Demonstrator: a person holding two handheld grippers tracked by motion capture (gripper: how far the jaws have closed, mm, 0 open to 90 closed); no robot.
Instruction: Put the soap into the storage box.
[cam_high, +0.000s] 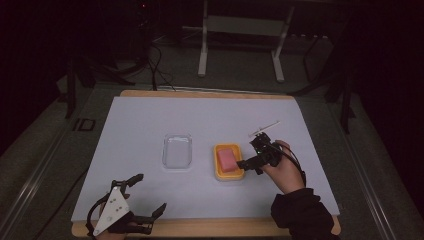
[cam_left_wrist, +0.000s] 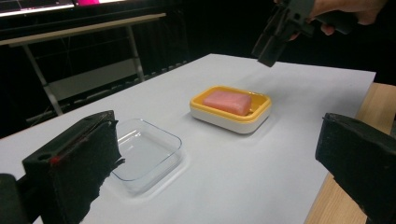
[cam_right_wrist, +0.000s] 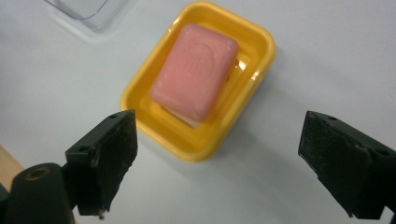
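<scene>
Right gripper (cam_high: 245, 163) angled down above soap (cam_high: 226, 159), fingers (cam_right_wrist: 105, 154) spread

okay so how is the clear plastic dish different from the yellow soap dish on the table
The clear plastic dish is see-through and empty; the yellow soap dish is opaque, with a white base, and holds a pink bar of soap. The clear dish lies left of the yellow one in the high view. Both are rounded rectangles on the white table cover.
</scene>
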